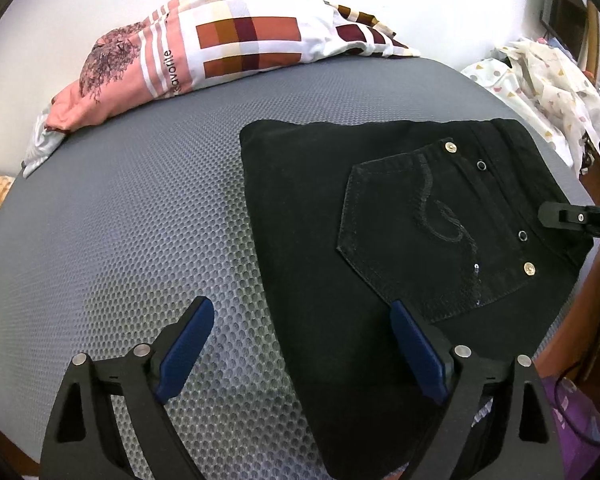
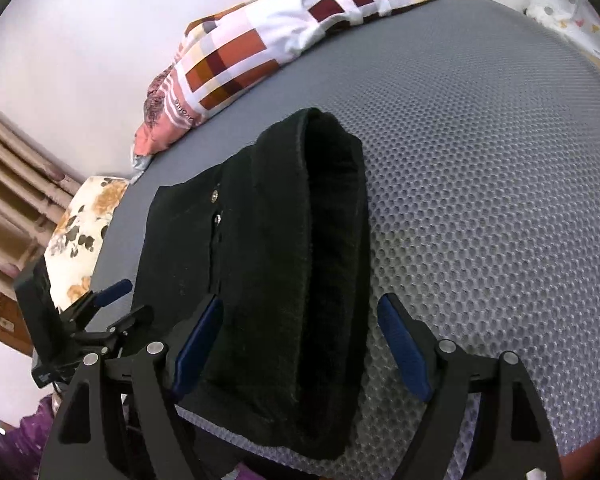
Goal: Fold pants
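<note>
Both tools stand apart over the black pants point(image 1: 380, 216) — left tool point(image 1: 302, 344) straddling the near edge, right tool point(image 2: 300, 344) spread around the rolled fold, neither pressing cloth. Folded compact, pocket up, the pants lie on the grey mattress point(image 1: 120, 220), apparently released — patterned bedding point(image 1: 236, 40) behind.

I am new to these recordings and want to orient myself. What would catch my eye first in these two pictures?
First, the folded black denim pants lying on the grey honeycomb-textured mattress, back pocket with metal rivets facing up. Next, the bright pillow in pink, white and brown checks against the white wall at the far edge. In the right wrist view, the pants' thick folded edge sits between open blue pads.
</note>
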Demonstrator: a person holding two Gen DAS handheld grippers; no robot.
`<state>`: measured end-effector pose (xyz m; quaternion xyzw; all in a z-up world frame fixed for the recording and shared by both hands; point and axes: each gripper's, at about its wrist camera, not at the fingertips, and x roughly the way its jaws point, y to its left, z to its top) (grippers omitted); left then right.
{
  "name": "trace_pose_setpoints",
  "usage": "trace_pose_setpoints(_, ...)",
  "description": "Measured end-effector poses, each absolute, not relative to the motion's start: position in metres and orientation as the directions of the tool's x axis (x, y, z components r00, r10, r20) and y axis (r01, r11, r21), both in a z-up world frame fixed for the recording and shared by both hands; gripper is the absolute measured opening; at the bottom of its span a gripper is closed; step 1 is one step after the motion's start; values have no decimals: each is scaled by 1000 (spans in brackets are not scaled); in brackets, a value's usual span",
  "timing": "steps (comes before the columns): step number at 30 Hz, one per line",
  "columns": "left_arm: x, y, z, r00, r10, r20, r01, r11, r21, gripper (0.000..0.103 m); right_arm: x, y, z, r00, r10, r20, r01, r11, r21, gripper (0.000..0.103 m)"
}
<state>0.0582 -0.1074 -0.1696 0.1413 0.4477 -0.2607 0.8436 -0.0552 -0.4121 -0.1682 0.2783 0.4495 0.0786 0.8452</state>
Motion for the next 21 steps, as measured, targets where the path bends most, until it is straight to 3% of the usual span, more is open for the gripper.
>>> trace_pose_setpoints(4, 65, -107, -173, 451, -324, -832, 558, 830, -20, 94, -50, -409, -168, 584, 394, -709, 90, 837, 540, 80)
trace_pose_setpoints(14, 72, -117, -178, 441, -324, -837, 570, 821, -18, 98, -49, -413, -171, 572, 500, -650, -7, 796, 605, 102)
trace_pose_setpoints(21, 76, -119, -182, 408, -349, -844, 580, 813, -56, 99, -51, -415, -170, 570, 520, -636, -33, 788, 614, 102)
